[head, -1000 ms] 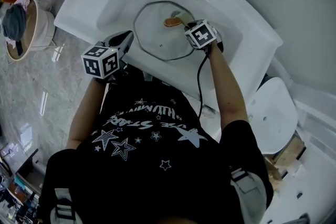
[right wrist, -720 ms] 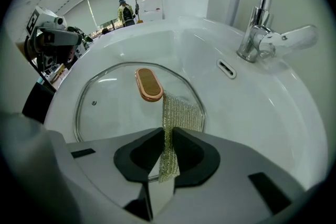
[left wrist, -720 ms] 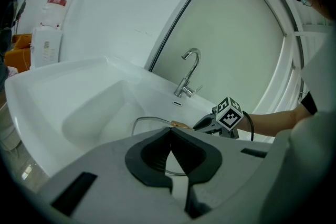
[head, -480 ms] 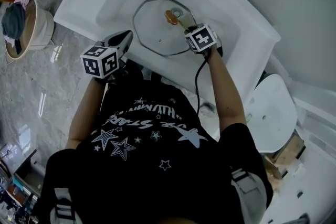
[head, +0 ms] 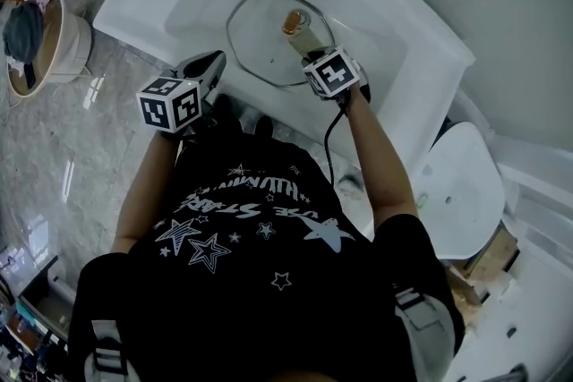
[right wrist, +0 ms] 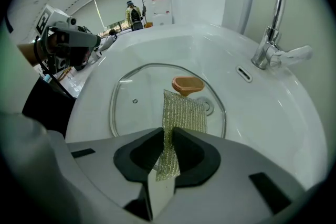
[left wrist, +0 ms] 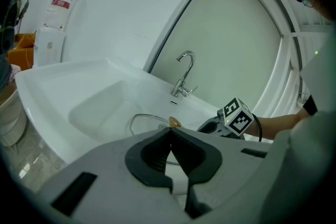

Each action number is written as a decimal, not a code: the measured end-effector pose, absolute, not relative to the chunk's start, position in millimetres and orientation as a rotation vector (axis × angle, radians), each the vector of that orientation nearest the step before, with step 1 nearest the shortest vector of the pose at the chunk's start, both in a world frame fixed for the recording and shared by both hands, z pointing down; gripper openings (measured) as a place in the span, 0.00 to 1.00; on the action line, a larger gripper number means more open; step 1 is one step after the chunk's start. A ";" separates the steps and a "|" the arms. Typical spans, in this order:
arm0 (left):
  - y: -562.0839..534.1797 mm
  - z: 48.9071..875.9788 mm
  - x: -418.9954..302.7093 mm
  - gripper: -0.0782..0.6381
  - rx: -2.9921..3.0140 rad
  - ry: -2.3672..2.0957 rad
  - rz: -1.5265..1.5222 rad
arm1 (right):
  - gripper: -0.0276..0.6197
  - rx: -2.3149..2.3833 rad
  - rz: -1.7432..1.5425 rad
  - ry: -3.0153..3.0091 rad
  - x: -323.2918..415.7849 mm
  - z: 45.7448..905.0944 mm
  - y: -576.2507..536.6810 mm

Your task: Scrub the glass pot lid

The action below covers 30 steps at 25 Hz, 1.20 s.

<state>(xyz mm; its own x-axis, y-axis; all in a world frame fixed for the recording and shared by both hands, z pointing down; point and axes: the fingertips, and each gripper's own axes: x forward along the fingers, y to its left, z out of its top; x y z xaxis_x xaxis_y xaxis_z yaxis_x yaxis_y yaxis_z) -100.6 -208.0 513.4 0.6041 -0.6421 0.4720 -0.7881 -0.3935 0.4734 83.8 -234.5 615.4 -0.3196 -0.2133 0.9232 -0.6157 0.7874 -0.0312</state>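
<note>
Right gripper (right wrist: 169, 132) clamped on mesh scrubber (right wrist: 182, 110), lid dead ahead.
Glass pot lid (right wrist: 137, 93) lies flat in the sink (right wrist: 294, 128), just ahead of and below the right jaws. The scrubber's long axis points at the orange knob (right wrist: 188, 84). Left gripper (left wrist: 170, 134) is closed on nothing and farther off, so right looks set to scrub.
</note>
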 end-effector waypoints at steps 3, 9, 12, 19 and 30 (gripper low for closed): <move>-200.1 511.5 -102.8 0.12 2.152 -1.129 0.271 | 0.15 0.609 0.467 -1.915 70.4 608.8 -222.0; -187.4 509.0 -107.5 0.12 2.147 -1.156 0.257 | 0.15 0.571 0.509 -1.974 46.0 597.7 -203.0; -180.3 505.0 -110.6 0.12 2.144 -1.165 0.249 | 0.15 0.553 0.537 -2.002 33.3 590.9 -193.5; -172.0 504.6 -111.6 0.12 2.136 -1.190 0.235 | 0.15 0.512 0.570 -2.064 13.8 583.9 -184.3; -161.5 498.4 -107.2 0.12 2.126 -1.222 0.224 | 0.15 0.488 0.623 -2.211 -4.1 552.7 -178.7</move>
<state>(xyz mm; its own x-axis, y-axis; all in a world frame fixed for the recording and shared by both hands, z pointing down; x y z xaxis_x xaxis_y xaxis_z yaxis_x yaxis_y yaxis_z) -107.2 -161.5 498.4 0.5471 -0.7049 0.4514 -0.8192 -0.3403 0.4616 -4.1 -178.7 552.7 -0.6282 -0.1436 0.7647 -0.5218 0.8068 -0.2772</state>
